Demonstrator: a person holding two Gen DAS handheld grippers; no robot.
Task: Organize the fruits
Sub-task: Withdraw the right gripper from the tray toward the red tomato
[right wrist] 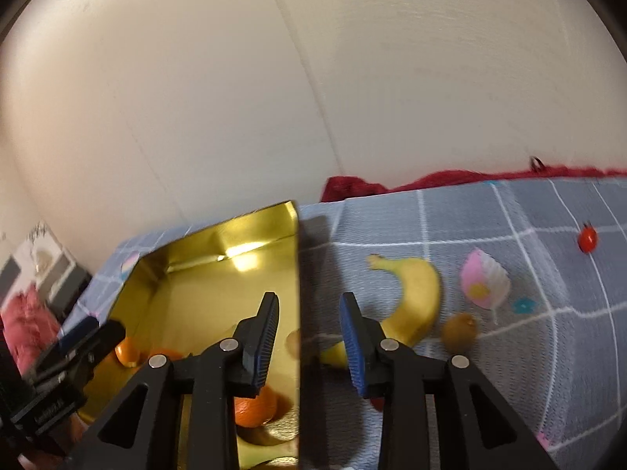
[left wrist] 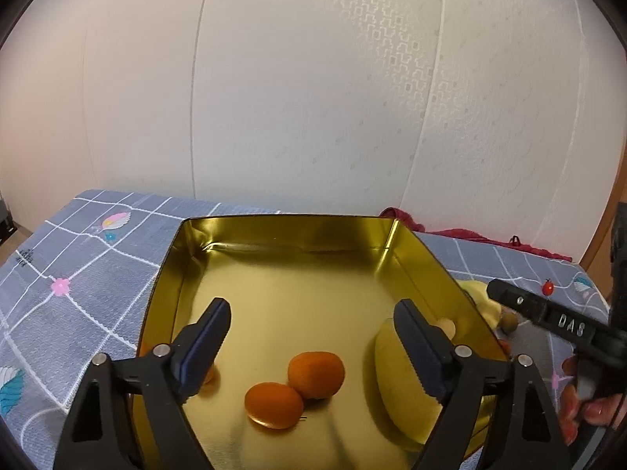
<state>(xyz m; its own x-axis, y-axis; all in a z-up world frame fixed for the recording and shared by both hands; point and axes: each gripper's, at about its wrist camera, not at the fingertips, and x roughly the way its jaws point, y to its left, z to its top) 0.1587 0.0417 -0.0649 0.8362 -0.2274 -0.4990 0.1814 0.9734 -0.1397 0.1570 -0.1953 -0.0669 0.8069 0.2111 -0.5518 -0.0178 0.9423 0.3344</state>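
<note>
One gold tin [left wrist: 274, 258] sits on a grey-blue checked cloth [left wrist: 78, 266] printed with flowers and feathers. Inside it the left wrist view shows two oranges [left wrist: 316, 374] touching each other near the front, and one banana [left wrist: 395, 384] lying along the right-hand wall. Outside the tin, on the cloth, the right wrist view shows one more banana [right wrist: 415, 301], one brown kiwi [right wrist: 459, 331] just beside its lower curve, and one cherry tomato [right wrist: 588, 238] well apart toward the far right. A dark red cloth [right wrist: 450, 178] lies bunched along the back edge.

The left gripper [left wrist: 311, 338] hangs over the tin with its fingers [left wrist: 203, 352] spread wide and nothing between them; the two oranges lie on the tin floor below and just ahead of the gap, untouched. The banana in the tin lies under the right-hand finger.

The right gripper [right wrist: 309, 335] has its fingers [right wrist: 354, 346] parted only narrowly and holds nothing. They straddle the tin's right wall, one finger over the inside, the other over the cloth. The loose banana lies just beyond the outer finger, the kiwi further right. This view is blurred.
</note>
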